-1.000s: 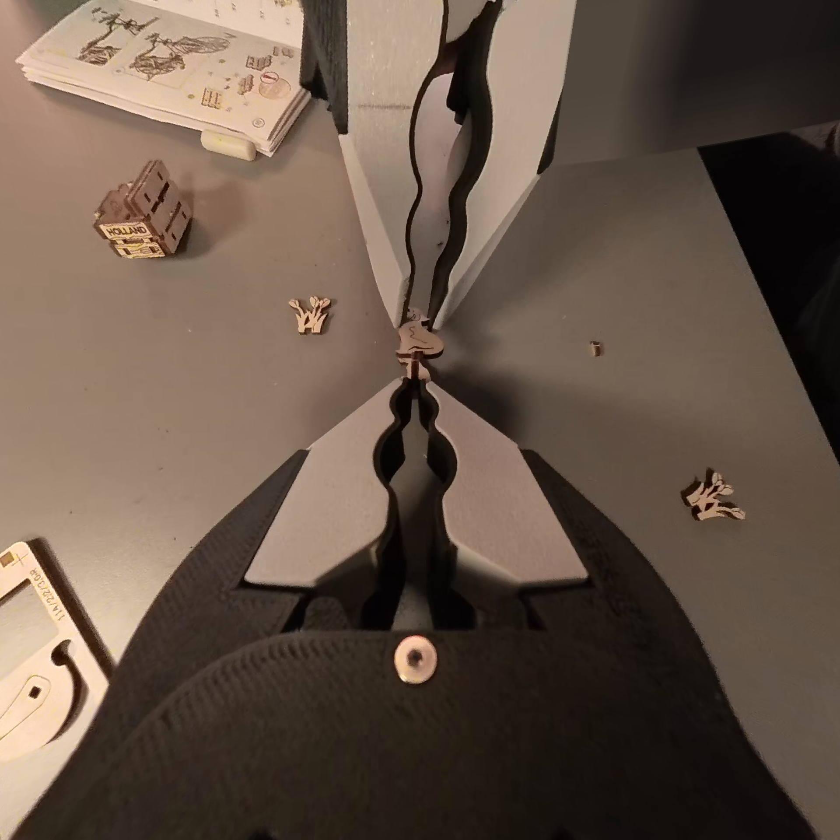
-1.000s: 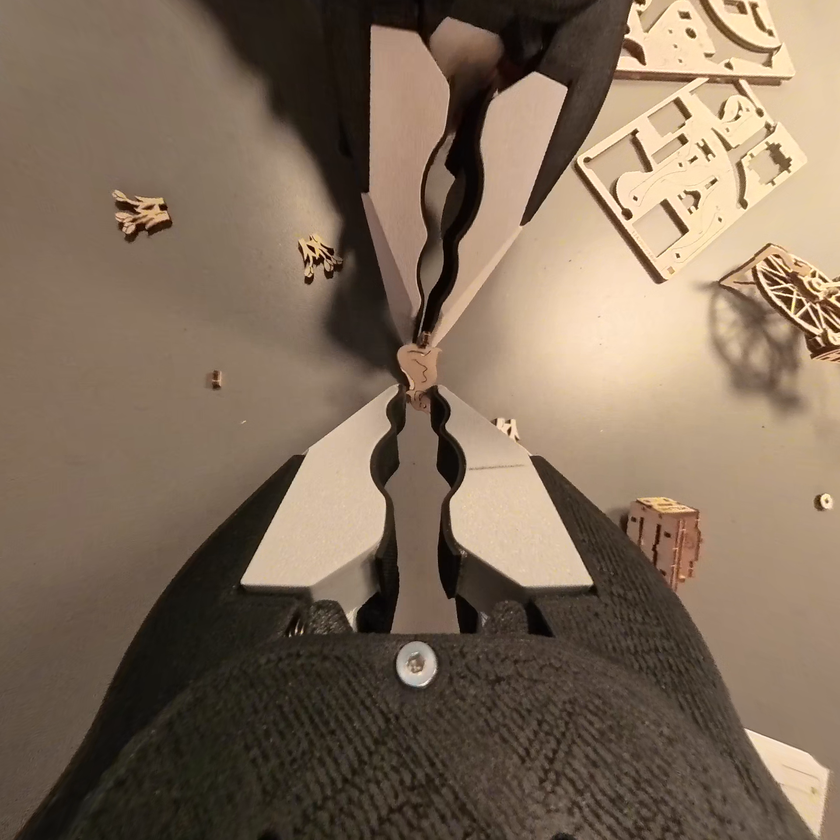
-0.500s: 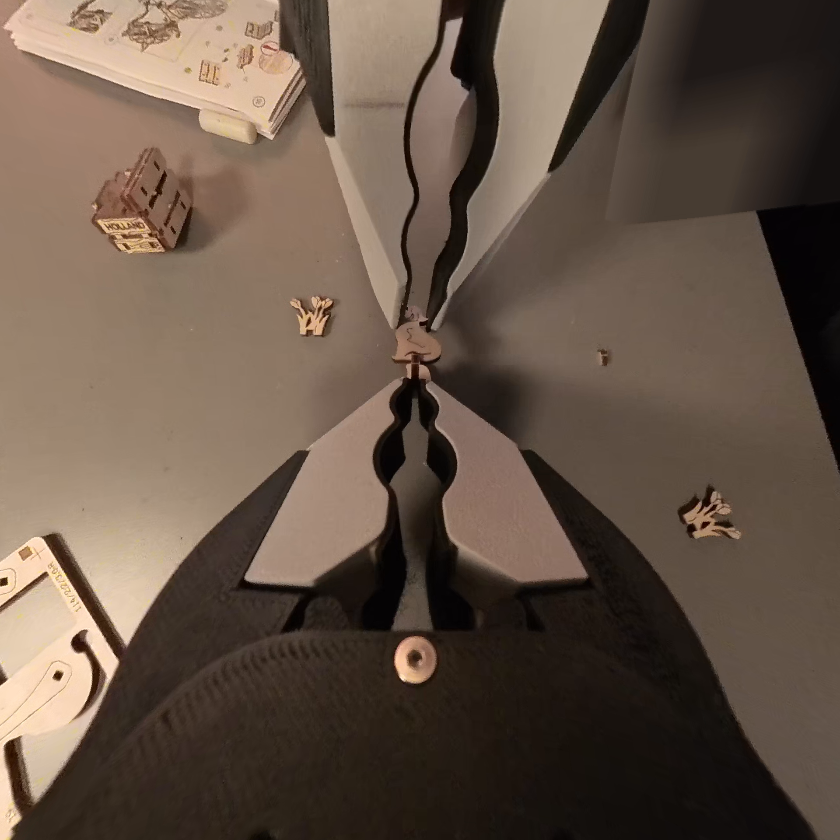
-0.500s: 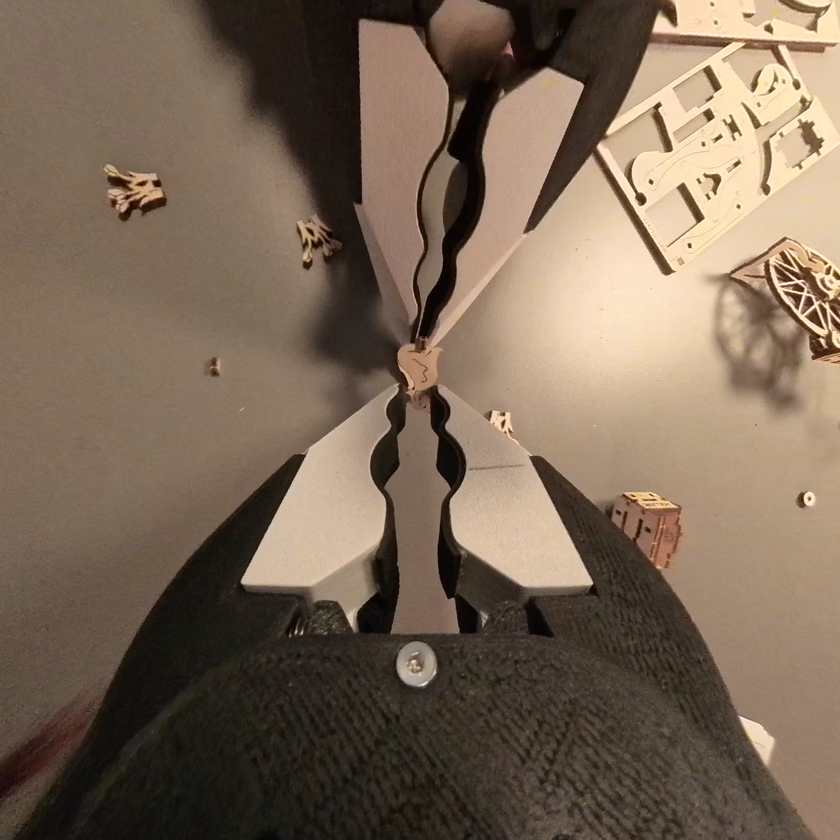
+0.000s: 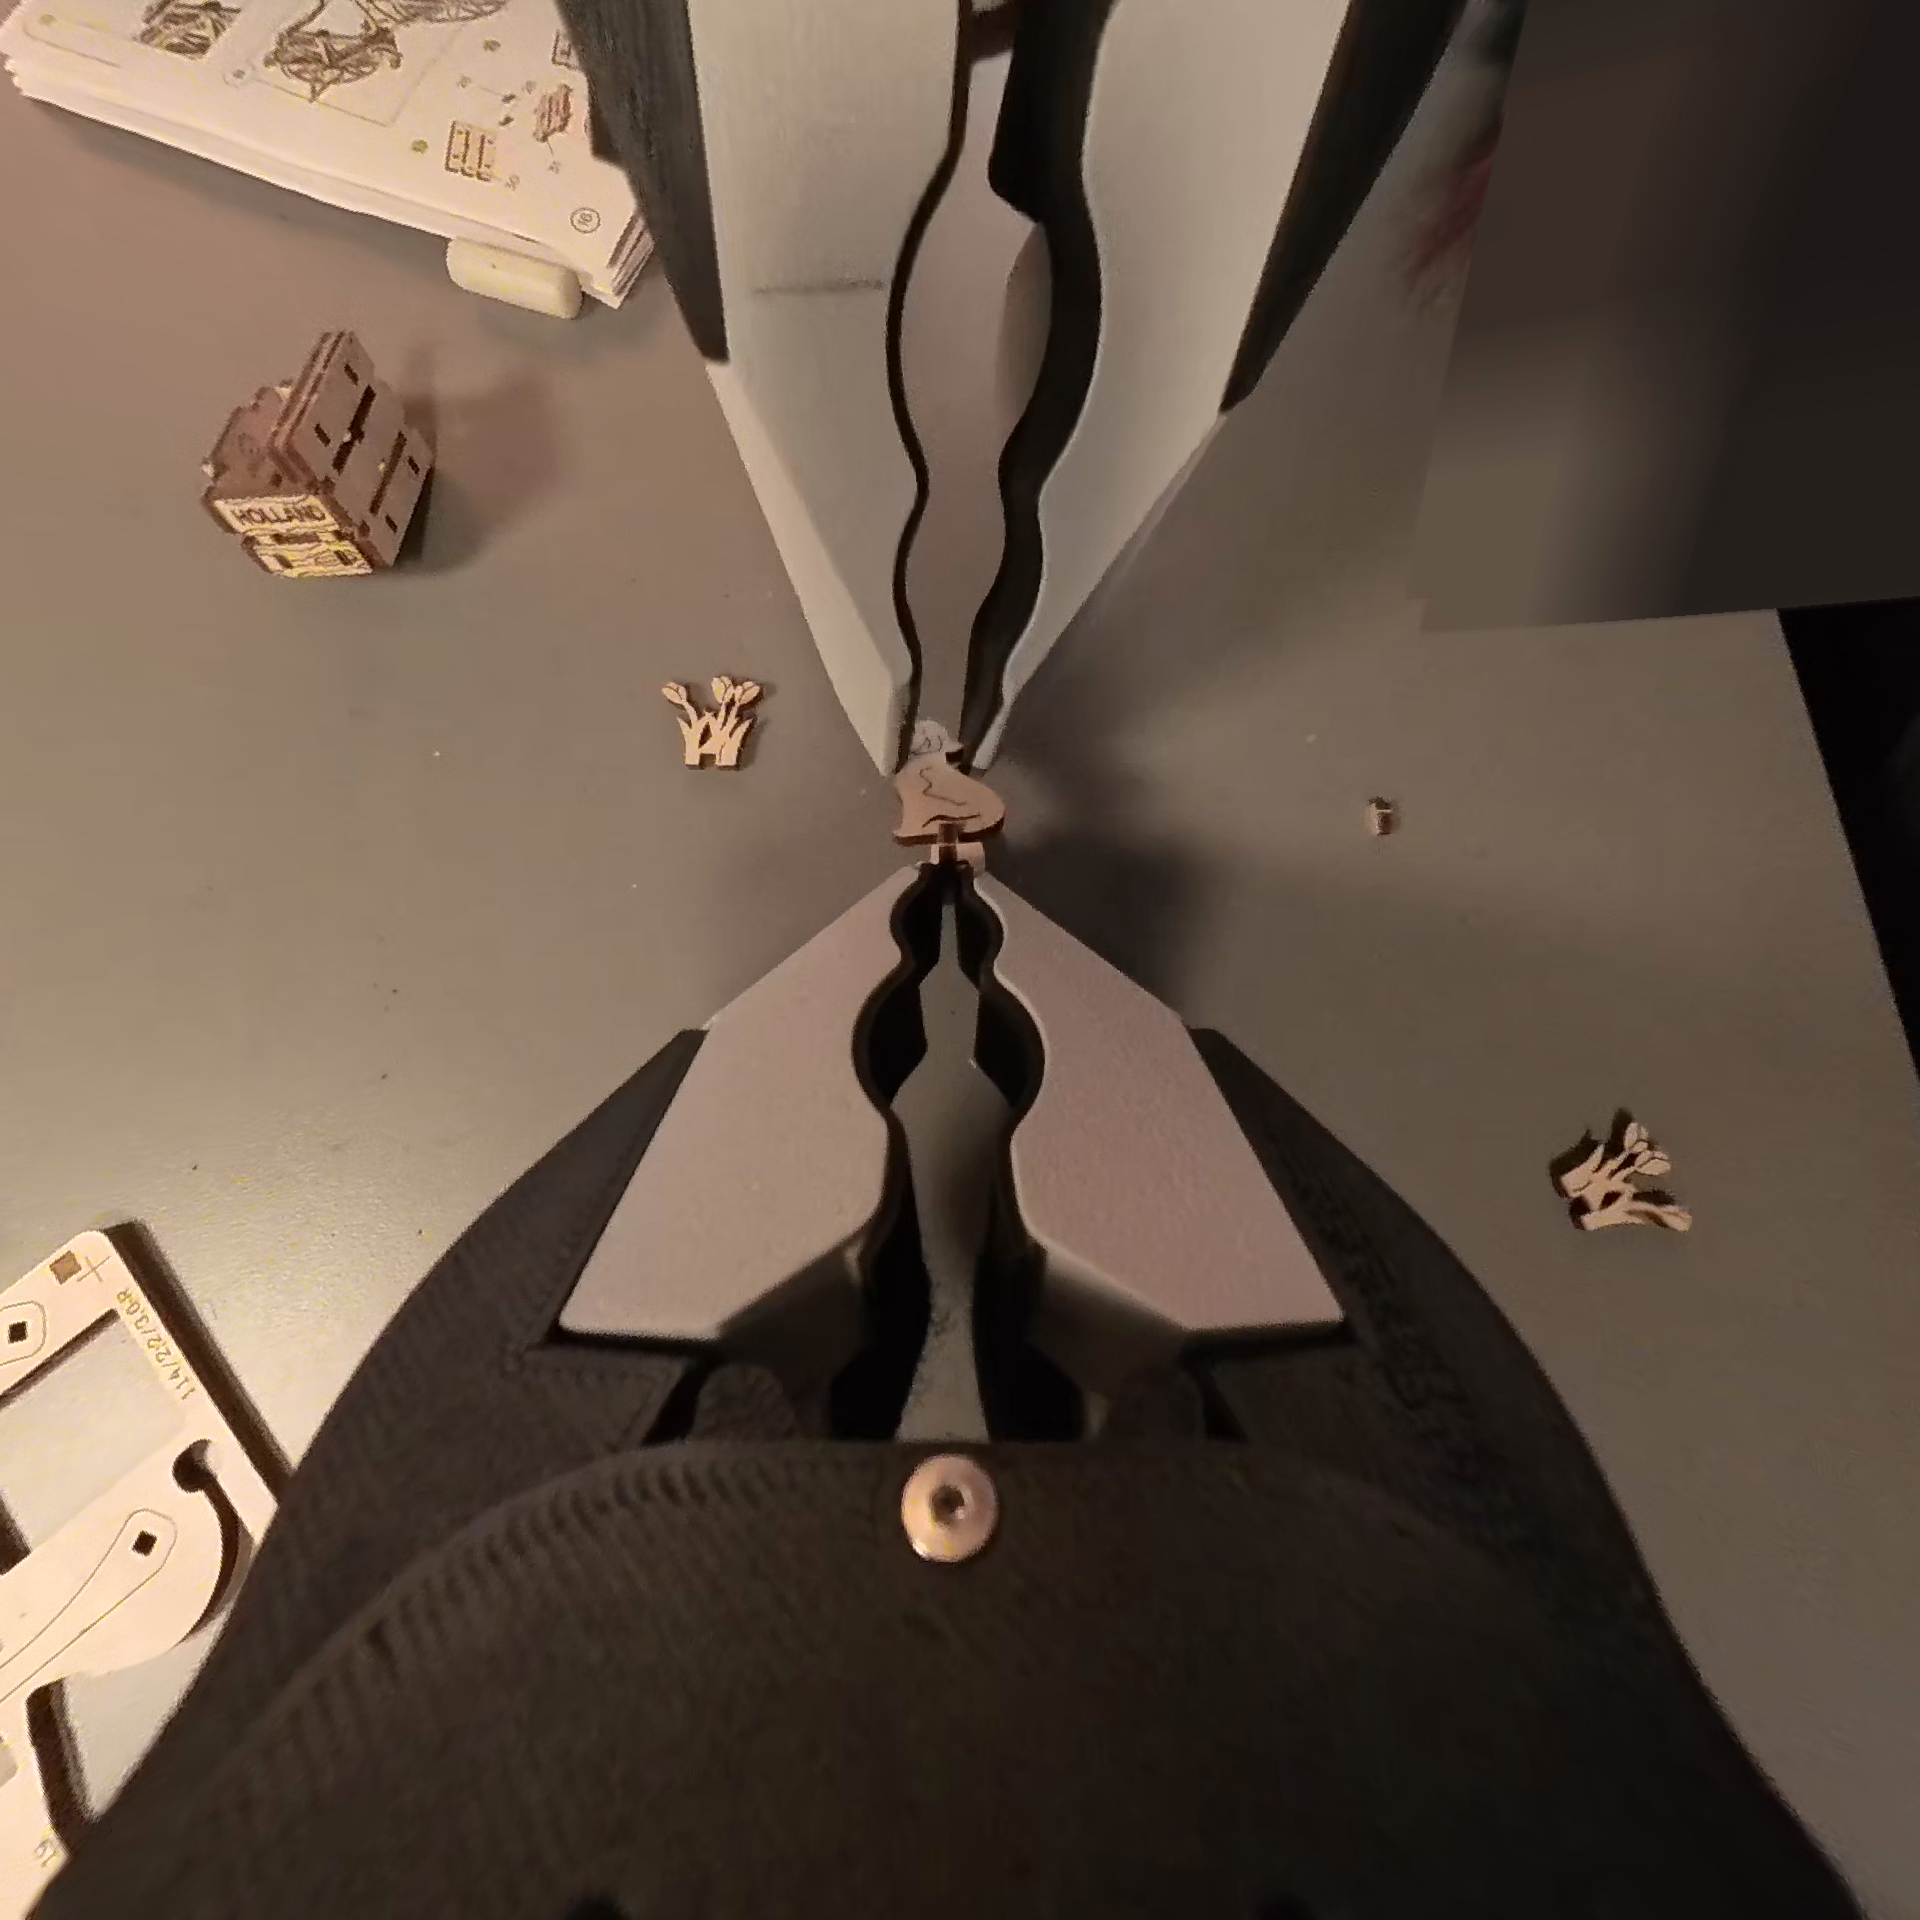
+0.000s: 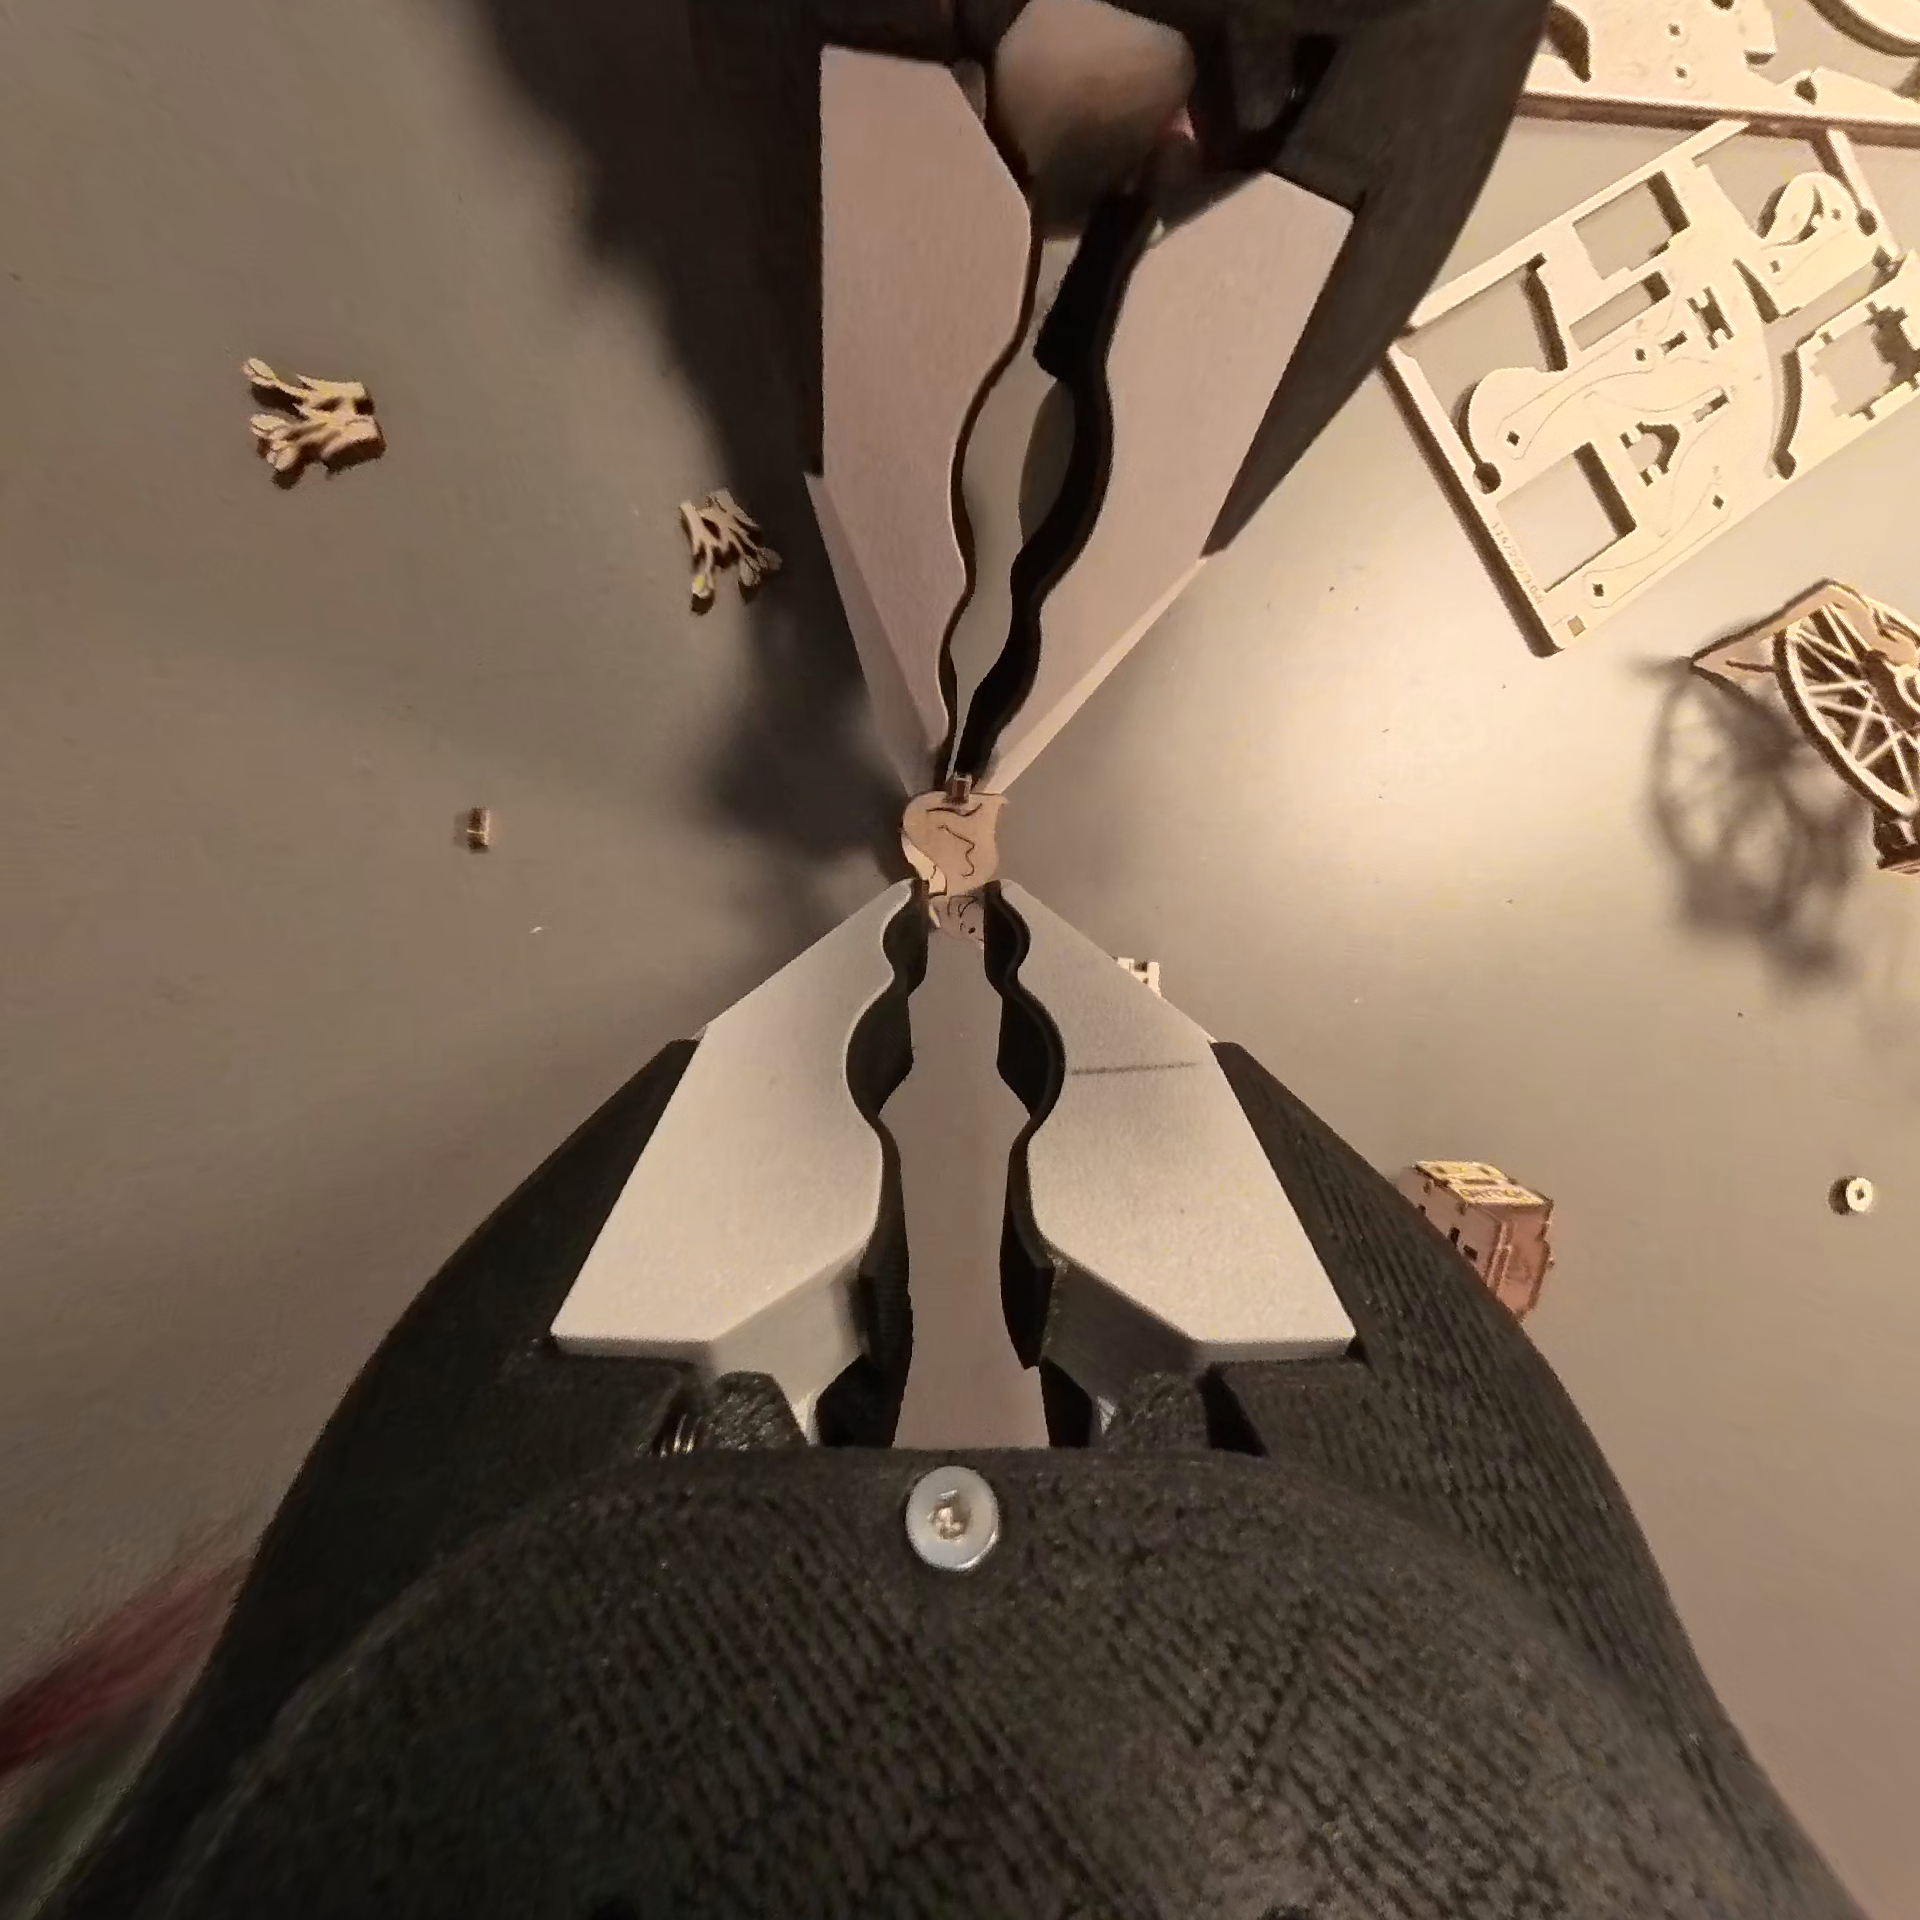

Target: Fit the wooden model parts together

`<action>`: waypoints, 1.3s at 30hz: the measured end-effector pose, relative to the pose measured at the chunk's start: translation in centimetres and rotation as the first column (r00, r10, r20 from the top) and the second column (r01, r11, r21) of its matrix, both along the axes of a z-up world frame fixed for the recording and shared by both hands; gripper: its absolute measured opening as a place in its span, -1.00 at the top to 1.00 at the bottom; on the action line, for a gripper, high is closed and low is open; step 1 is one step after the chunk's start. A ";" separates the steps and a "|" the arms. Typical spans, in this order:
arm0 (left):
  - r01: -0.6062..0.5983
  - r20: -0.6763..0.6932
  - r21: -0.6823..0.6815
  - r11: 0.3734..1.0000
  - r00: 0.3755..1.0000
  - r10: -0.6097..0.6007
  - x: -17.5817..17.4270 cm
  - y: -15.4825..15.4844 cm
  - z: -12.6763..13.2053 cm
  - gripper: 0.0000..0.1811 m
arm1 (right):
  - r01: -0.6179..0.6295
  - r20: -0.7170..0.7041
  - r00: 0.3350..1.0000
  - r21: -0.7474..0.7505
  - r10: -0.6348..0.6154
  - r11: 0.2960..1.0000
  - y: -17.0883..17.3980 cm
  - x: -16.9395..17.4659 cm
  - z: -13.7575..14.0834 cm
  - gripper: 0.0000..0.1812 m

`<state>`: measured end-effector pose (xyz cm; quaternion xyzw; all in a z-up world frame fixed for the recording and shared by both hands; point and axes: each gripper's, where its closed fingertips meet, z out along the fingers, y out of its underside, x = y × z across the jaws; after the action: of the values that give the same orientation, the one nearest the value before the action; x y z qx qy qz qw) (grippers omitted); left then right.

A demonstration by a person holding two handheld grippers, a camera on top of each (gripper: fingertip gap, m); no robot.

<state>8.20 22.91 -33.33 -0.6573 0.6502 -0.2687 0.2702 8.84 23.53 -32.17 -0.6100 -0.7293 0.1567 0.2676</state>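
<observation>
— Holding tip to tip above the surface (image 5: 312,935): left tool (image 5: 951,883) nipped shut on small peg piece (image 5: 954,854), right tool (image 6: 958,902) pinched on figure cutout (image 6: 951,840).
— Changed since a second ago?
— Barely; peg seated against figure, same pose. Probably pressing home.
— Surroundings?
— Grey, dim. Tulip cutouts (image 5: 715,722), small box model (image 5: 317,488), booklet (image 5: 312,125), part sheets (image 6: 1662,353), wheel model (image 6: 1849,717) scattered about.

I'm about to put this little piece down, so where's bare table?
Bare grey table lies below the tiny wooden peg in the right wrist view. Another patch sits between the wooden cube and cut-out sheet. Crowded: around the wheel model and part sheets.
</observation>
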 end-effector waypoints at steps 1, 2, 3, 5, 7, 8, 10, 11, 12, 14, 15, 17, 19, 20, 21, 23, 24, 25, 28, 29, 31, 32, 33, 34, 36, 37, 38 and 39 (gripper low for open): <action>-0.003 -0.006 0.002 1.000 1.000 0.003 0.0 0.0 0.0 1.00 | -0.005 0.006 1.000 0.003 0.005 1.000 -0.1 0.0 0.0 0.91; -0.005 -0.011 0.007 1.000 1.000 0.006 0.0 0.0 0.0 1.00 | -0.011 0.010 1.000 0.003 0.011 1.000 -0.2 0.0 0.0 0.91; -0.008 -0.016 0.009 1.000 1.000 0.009 0.0 0.0 0.0 1.00 | -0.015 0.010 1.000 -0.001 0.015 1.000 -0.2 0.1 0.1 0.91; -0.009 -0.025 0.015 1.000 1.000 0.009 0.0 0.0 0.0 1.00 | -0.015 0.009 1.000 -0.013 0.016 1.000 -0.2 0.1 0.1 0.91; -0.008 -0.036 0.021 1.000 0.999 0.009 0.0 0.0 0.0 1.00 | -0.019 0.026 0.999 -0.001 0.019 1.000 0.0 0.0 0.0 0.91; -0.011 -0.042 0.021 1.000 0.999 0.012 0.0 0.0 0.0 1.00 | -0.023 0.040 0.999 0.009 0.023 1.000 0.1 0.0 -0.1 0.91; -0.018 -0.052 0.017 1.000 0.998 0.019 -0.1 0.0 0.0 1.00 | -0.032 0.060 0.998 0.019 0.030 0.999 0.0 0.0 0.0 0.91; -0.024 -0.057 0.013 1.000 0.998 0.024 -0.1 0.0 0.0 1.00 | -0.035 0.063 0.997 0.020 0.034 0.999 0.0 0.0 0.0 0.91; -0.030 -0.060 0.006 1.000 0.998 0.030 -0.1 0.0 0.0 1.00 | -0.036 0.062 0.997 0.020 0.035 0.999 -0.1 0.0 0.1 0.91; -0.040 -0.066 -0.005 0.999 0.997 0.040 -0.1 0.0 0.0 1.00 | -0.037 0.059 0.998 0.022 0.035 0.999 0.0 0.0 0.2 0.91; -0.044 -0.069 -0.009 0.999 0.997 0.043 -0.1 0.0 0.0 1.00 | -0.037 0.058 0.998 0.023 0.035 0.999 -0.1 0.0 0.3 0.91; -0.048 -0.075 -0.010 0.999 0.996 0.047 -0.2 0.0 0.0 1.00 | -0.035 0.058 0.998 0.023 0.034 0.999 -0.1 0.0 0.4 0.91; -0.049 -0.082 -0.008 0.999 0.995 0.049 -0.2 0.0 0.0 1.00 | -0.037 0.059 0.998 0.027 0.036 0.999 -0.1 0.0 0.4 0.91; -0.047 -0.086 -0.001 0.999 0.995 0.046 -0.2 0.0 -0.1 1.00 | -0.039 0.052 0.998 0.025 0.038 0.999 -0.1 0.0 0.5 0.91; -0.046 -0.090 0.005 0.999 0.995 0.046 -0.2 0.0 -0.1 1.00 | -0.040 0.042 0.998 0.020 0.039 0.999 -0.2 0.0 0.6 0.91; -0.044 -0.091 0.007 0.999 0.995 0.045 -0.2 0.0 -0.1 1.00 | -0.040 0.011 0.999 0.002 0.040 0.999 -0.2 -0.1 0.9 0.91; -0.042 -0.090 0.006 0.999 0.995 0.043 -0.2 0.0 -0.1 1.00 | -0.039 -0.003 0.999 -0.008 0.039 0.999 -0.2 -0.1 1.0 0.91; -0.040 -0.089 0.007 0.999 0.995 0.040 -0.2 0.0 -0.1 1.00 | -0.042 -0.015 0.999 -0.013 0.042 0.999 -0.2 -0.1 1.1 0.91; -0.040 -0.082 -0.003 0.999 0.996 0.040 -0.3 0.1 -0.1 1.00 | -0.051 -0.063 0.997 -0.029 0.049 0.998 -0.1 -0.4 1.3 0.91; -0.040 -0.079 -0.008 0.999 0.996 0.039 -0.3 0.1 -0.1 1.00 | -0.054 -0.084 0.995 -0.038 0.051 0.998 -0.1 -0.5 1.4 0.91; -0.038 -0.073 -0.013 0.999 0.997 0.037 -0.2 0.0 -0.1 1.00 | -0.062 -0.123 0.991 -0.063 0.054 0.996 -0.3 -0.6 1.7 0.92; -0.037 -0.072 -0.010 0.999 0.997 0.036 -0.2 0.0 -0.1 1.00 | -0.066 -0.139 0.989 -0.074 0.056 0.995 -0.3 -0.6 1.8 0.92; -0.035 -0.073 -0.007 0.999 0.997 0.035 -0.2 0.0 -0.1 1.00 | -0.067 -0.151 0.987 -0.084 0.054 0.994 -0.3 -0.6 1.8 0.92; -0.034 -0.072 -0.005 0.999 0.997 0.033 -0.2 0.0 -0.1 1.00 | -0.068 -0.162 0.985 -0.092 0.052 0.993 -0.3 -0.6 1.8 0.91; -0.034 -0.064 -0.016 0.999 0.997 0.033 -0.2 0.0 -0.1 1.00 | -0.068 -0.192 0.980 -0.094 0.049 0.993 -0.1 -0.8 1.9 0.91; -0.032 -0.057 -0.023 0.999 0.998 0.031 -0.2 0.0 -0.1 1.00 | -0.068 -0.202 0.978 -0.093 0.048 0.993 -0.1 -0.8 2.0 0.92; -0.032 -0.052 -0.032 0.999 0.998 0.031 -0.2 0.0 0.0 1.00 | -0.069 -0.208 0.977 -0.094 0.049 0.993 -0.1 -0.8 2.0 0.93; -0.031 -0.048 -0.034 0.999 0.998 0.029 -0.2 0.0 0.0 1.00 | -0.076 -0.219 0.974 -0.093 0.054 0.993 -0.2 -0.8 2.1 0.98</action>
<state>7.99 22.96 -33.38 -0.6777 0.6418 -0.2602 0.2475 8.00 23.37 -30.11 -0.5778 -0.7066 0.2676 0.3087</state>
